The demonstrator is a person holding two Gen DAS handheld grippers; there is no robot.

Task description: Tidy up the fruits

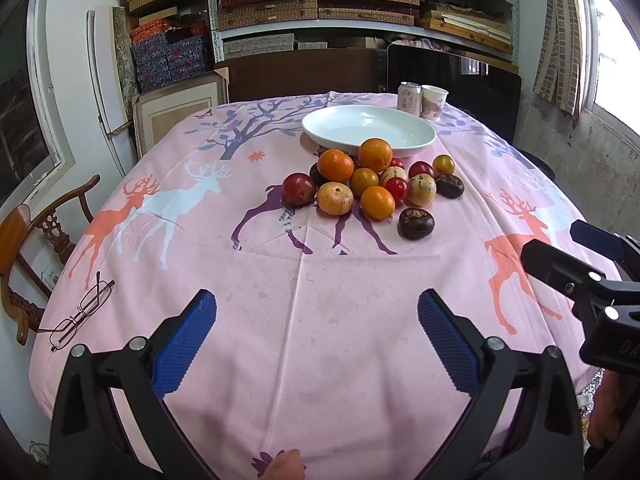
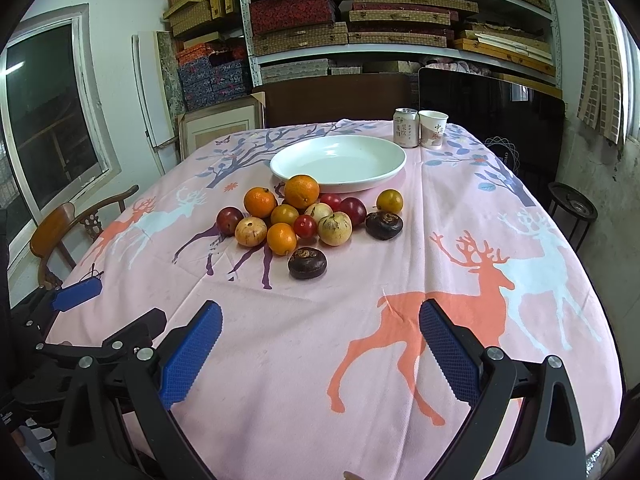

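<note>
Mostly round, the fruits (image 1: 372,182) sit heaped beside the white plate (image 1: 424,136).

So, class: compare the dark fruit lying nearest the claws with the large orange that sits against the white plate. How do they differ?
The dark fruit is brown-black, squat and dull; the large orange is bright, round and glossy. The dark fruit lies apart from the pile, while the orange sits at the pile's far edge, against the white plate. Both rest on the pink tablecloth, not on the plate.

Drink can (image 1: 409,97) and paper cup (image 1: 433,101) stand touching at the far table (image 1: 320,340) edge. Folded eyeglasses (image 1: 82,309) lie near-left. Wooden chair (image 1: 36,236) stands left.
</note>
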